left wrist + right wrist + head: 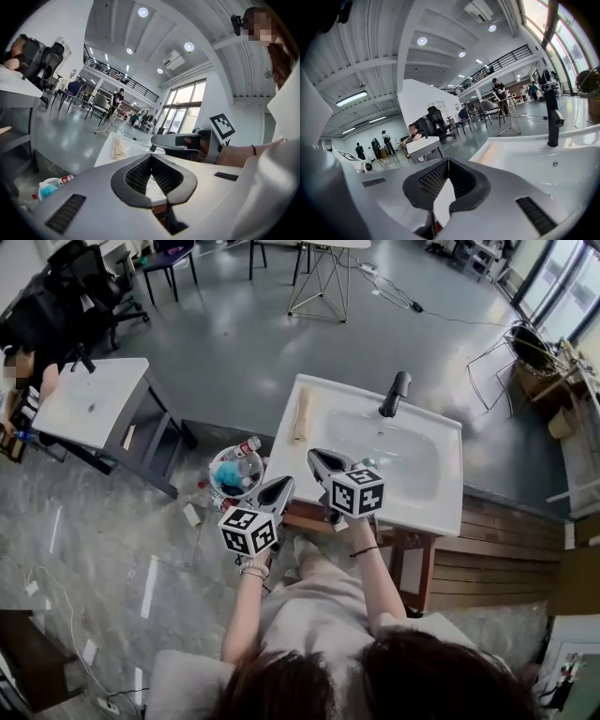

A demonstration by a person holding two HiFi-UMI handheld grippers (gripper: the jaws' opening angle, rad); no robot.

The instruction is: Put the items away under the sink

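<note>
A person stands at a white sink (448,457), seen from above, with 1 two-jaw gripper in each hand. The left gripper (283,487) hangs just off the sink's front left corner, above the floor between the sink and a round tub (221,461). In the left gripper view its jaws are clenched, tips touching, with nothing between them. The right gripper (318,461) hovers over the sink's front left edge, its marker cube (357,492) facing up. In the right gripper view its jaws are also pressed together and empty. The 2 grippers are near each other but apart, both pointing away from the person.

The items to be stored are on the floor, in the round tub just beside the sink's left side. The tub holds several clear bottles with red caps, including 1 bottle (247,446) lying at its upper rim, and something blue (230,474). A long tan item (301,415) lies on the sink's left deck, and whether it is cloth or wood is unclear. A black faucet (395,395) stands at the back of the basin. The sink's wooden base (410,563) shows below its front edge. A second white table (92,401) stands well apart at the left.
</note>
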